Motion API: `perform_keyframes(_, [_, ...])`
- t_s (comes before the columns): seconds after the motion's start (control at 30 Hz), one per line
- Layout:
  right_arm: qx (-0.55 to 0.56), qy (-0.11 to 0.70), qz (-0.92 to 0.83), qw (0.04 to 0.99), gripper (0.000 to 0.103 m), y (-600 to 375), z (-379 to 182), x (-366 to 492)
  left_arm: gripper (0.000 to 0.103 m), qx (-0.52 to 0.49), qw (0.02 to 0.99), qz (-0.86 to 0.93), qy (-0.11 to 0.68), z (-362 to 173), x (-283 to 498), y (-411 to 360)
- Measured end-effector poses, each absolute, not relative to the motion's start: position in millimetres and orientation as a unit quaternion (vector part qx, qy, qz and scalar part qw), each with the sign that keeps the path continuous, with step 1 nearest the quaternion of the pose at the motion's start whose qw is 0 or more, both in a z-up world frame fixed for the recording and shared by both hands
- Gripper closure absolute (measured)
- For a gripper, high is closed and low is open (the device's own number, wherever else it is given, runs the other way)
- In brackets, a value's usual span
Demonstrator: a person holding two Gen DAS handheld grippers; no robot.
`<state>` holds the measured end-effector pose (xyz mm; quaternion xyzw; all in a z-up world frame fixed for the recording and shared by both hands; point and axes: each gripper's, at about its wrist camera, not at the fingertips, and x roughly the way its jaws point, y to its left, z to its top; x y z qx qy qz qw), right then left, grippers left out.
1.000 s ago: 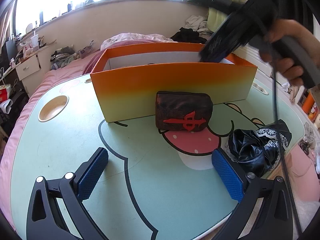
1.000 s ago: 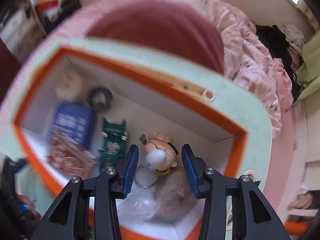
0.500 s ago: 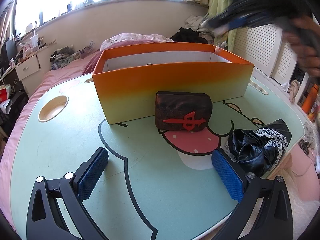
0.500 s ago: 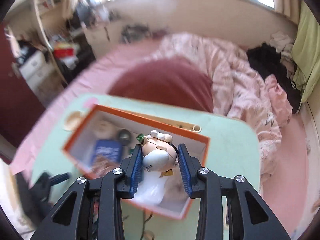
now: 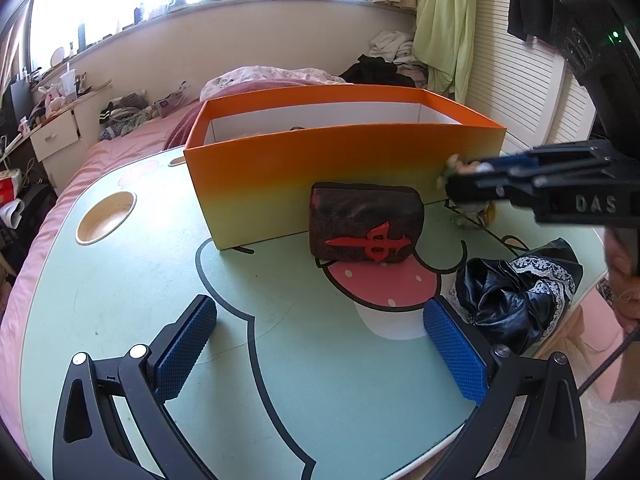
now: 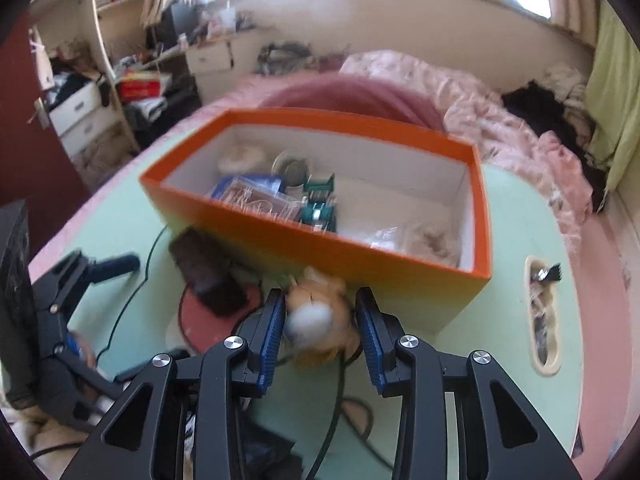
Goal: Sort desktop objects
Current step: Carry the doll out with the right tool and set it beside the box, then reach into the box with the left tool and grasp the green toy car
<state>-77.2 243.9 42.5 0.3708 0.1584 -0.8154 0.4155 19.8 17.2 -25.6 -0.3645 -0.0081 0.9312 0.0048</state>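
Observation:
An orange box (image 5: 340, 184) stands on the mint table (image 5: 120, 300); the right wrist view shows the orange box (image 6: 320, 240) holding a blue packet, a green item, a tin and fluffy bits. My right gripper (image 6: 320, 304) holds a small doll figure (image 6: 316, 320) between its pads, in front of the box's near wall; its jaws are opening slightly. In the left wrist view the right gripper (image 5: 450, 188) is at the box's right end. A brown pouch (image 5: 366, 222) with a red emblem leans on the box. My left gripper (image 5: 316, 312) hangs open and empty over the table.
A crumpled black cloth with lace trim (image 5: 516, 296) lies near the table's right edge. The table has a round cup recess (image 5: 106, 222) at the left and an oblong slot (image 6: 542, 312) with small items. A pink bed surrounds the table.
My right gripper closed on the doll figure inside the box, lifted it out and carried it to the front of the box, near the table. The left gripper stayed still.

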Motion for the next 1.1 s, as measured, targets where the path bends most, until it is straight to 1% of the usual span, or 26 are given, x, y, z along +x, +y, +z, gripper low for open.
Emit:
perform_keyframes(0.03, [0.361,0.144,-0.820,0.420,0.055,248.3,47.9,-75.2,0.000,-0.365,0.005,0.931,-0.008,-25.5,19.8,17.3])
perform_keyframes(0.07, [0.351,0.129,-0.825,0.424,0.035,254.6,54.1,-72.0,0.000,-0.365,0.005,0.931,-0.008,-25.7,20.0,17.5])
perform_keyframes(0.1, [0.331,0.115,-0.835,0.425,0.027,264.9,63.2,-63.0,0.000,-0.365,0.005,0.931,-0.008,-25.8,20.0,17.5])
perform_keyframes(0.13, [0.317,0.114,-0.839,0.427,0.022,271.4,66.5,-55.1,0.000,-0.365,0.005,0.931,-0.008,-24.8,19.9,18.5])
perform_keyframes(0.23, [0.305,0.150,-0.830,0.442,0.022,288.2,67.5,-20.2,0.000,-0.365,0.004,0.931,-0.008,-24.5,19.9,18.3])
perform_keyframes(0.33, [0.318,0.206,-0.805,0.456,0.022,297.6,49.0,9.6,0.000,-0.364,0.005,0.931,-0.008,-25.3,20.3,17.5])
perform_keyframes(0.4, [0.331,0.246,-0.796,0.443,0.022,291.9,29.4,15.2,0.000,-0.365,0.005,0.931,-0.008,-25.3,20.4,17.3])
perform_keyframes(0.47, [0.341,0.266,-0.797,0.422,0.023,282.4,14.8,11.3,0.000,-0.365,0.005,0.931,-0.008,-25.1,20.5,17.4])
perform_keyframes(0.53, [0.346,0.227,-0.806,0.424,0.022,276.1,10.8,-7.4,0.000,-0.364,0.005,0.931,-0.008,-25.4,20.2,18.0])
perform_keyframes(0.63, [0.331,0.187,-0.839,0.390,0.023,272.8,11.2,-30.2,0.000,-0.365,0.006,0.931,-0.009,-25.6,19.9,18.8])
perform_keyframes(0.73, [0.334,0.145,-0.830,0.422,0.023,285.9,17.2,-28.2,0.000,-0.365,0.006,0.931,-0.010,-24.8,19.6,19.6])
perform_keyframes(0.8, [0.333,0.147,-0.828,0.427,0.023,298.4,18.6,-18.2,0.000,-0.365,0.006,0.931,-0.010,-25.9,20.9,21.4])
perform_keyframes(0.9, [0.342,0.161,-0.833,0.404,0.023,302.4,7.4,-16.4,0.000,-0.365,0.006,0.931,-0.010,-25.8,21.2,21.1])
perform_keyframes(0.93, [0.349,0.159,-0.832,0.401,0.021,301.1,1.8,-16.6,0.000,-0.365,0.006,0.931,-0.010,-25.6,21.2,21.2])
perform_keyframes(0.97, [0.328,0.160,-0.846,0.389,0.013,300.0,-1.6,-15.5,0.000,-0.365,0.006,0.931,-0.008,-25.9,21.4,21.6])
perform_keyframes(1.03, [0.317,0.142,-0.856,0.383,0.001,302.1,-5.8,-13.2,0.000,-0.366,0.006,0.931,-0.009,-26.2,21.3,22.1])
perform_keyframes(1.1, [0.293,0.134,-0.869,0.376,0.000,298.4,-11.0,-10.8,0.000,-0.366,0.007,0.931,-0.009,-26.4,22.0,22.4])
